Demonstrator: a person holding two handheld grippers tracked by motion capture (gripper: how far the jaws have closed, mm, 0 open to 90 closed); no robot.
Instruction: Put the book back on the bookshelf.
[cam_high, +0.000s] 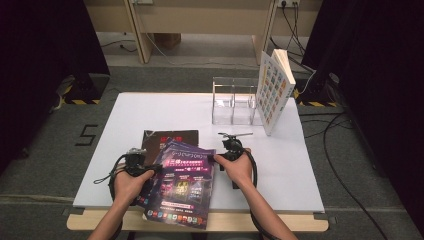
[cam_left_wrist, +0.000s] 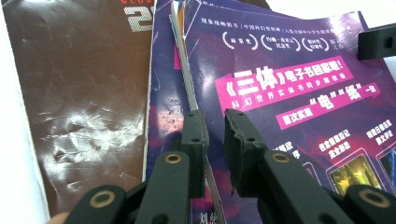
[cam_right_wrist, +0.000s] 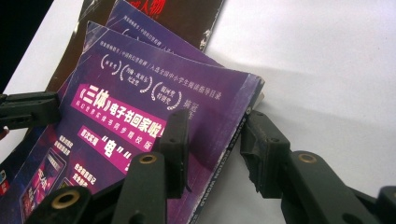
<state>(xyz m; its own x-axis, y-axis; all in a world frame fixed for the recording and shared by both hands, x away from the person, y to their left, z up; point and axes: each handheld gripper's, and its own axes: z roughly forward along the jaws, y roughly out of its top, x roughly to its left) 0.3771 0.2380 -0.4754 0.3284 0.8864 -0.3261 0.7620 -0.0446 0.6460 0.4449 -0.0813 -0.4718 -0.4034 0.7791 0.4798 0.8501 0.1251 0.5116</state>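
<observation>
Purple magazine (cam_high: 182, 182) lies between left tool (cam_high: 150, 169) and right tool (cam_high: 214, 158)

**Open counter right of the tools, clutter ahead**

Right of the right tool (cam_high: 220, 158) the white counter (cam_high: 280, 165) lies bare. Ahead of it stand clear acrylic bins (cam_high: 234, 101) and an upright book (cam_high: 274, 90). Between both tools, stacked magazines (cam_high: 182, 182) cover the surface.

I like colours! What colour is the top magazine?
Purple, with pink banners; the top magazine shows best in the left gripper view.
</observation>
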